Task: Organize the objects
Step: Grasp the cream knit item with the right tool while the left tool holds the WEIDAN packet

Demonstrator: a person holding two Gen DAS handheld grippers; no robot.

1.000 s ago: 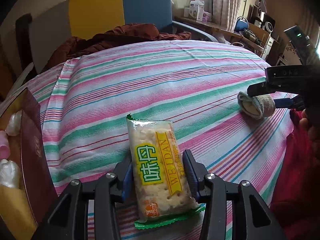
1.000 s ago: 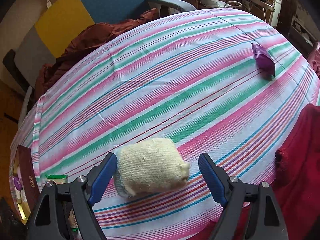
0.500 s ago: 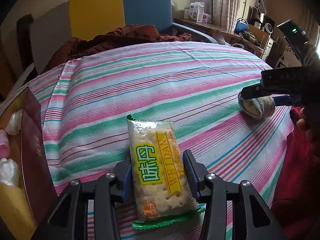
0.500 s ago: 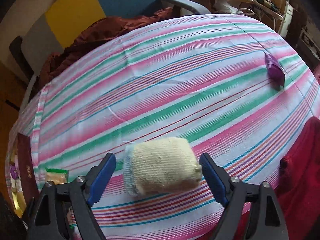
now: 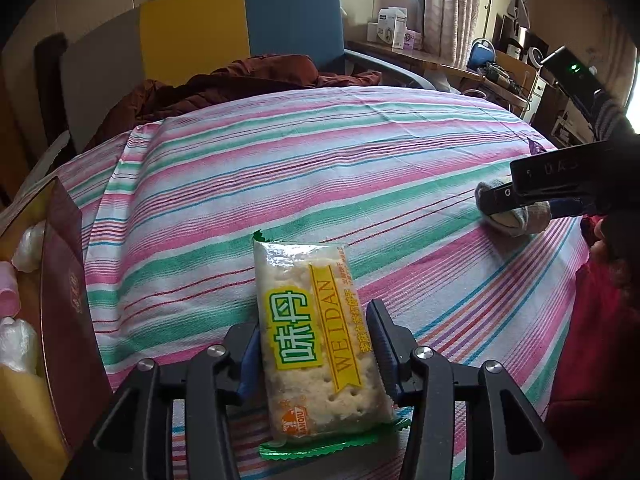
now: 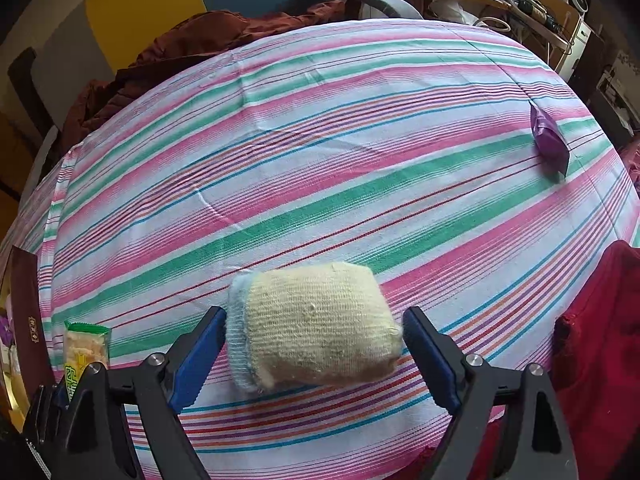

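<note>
Striped tablecloth [image 6: 320,140] covering a rounded table, pink, green and blue bands running across, cluttered living room lying beyond.

Left gripper [image 5: 316,356] clenching a cracker packet [image 5: 316,340], blue pads pressing both long sides, green crimped end sticking out toward the camera, packet lying flat on the cloth at the near edge.

Right gripper [image 6: 314,344] standing spread wide around a rolled sock [image 6: 316,328], cream knit with a pale blue cuff; blue fingers [image 6: 196,356] flanking both ends; touching or just apart, hard to tell. Sock resting on the cloth, well to the right of the cracker packet.

Lying far to the right of the sock, near the cloth's edge: a small purple packet [image 6: 550,142].

Standing just left of the cracker packet, at the table's edge: a dark red box [image 5: 66,300] holding pale wrapped items.

Showing beyond the cloth: brown clothing [image 5: 240,84] heaped on a chair with yellow and blue back panels [image 5: 240,28].
</note>
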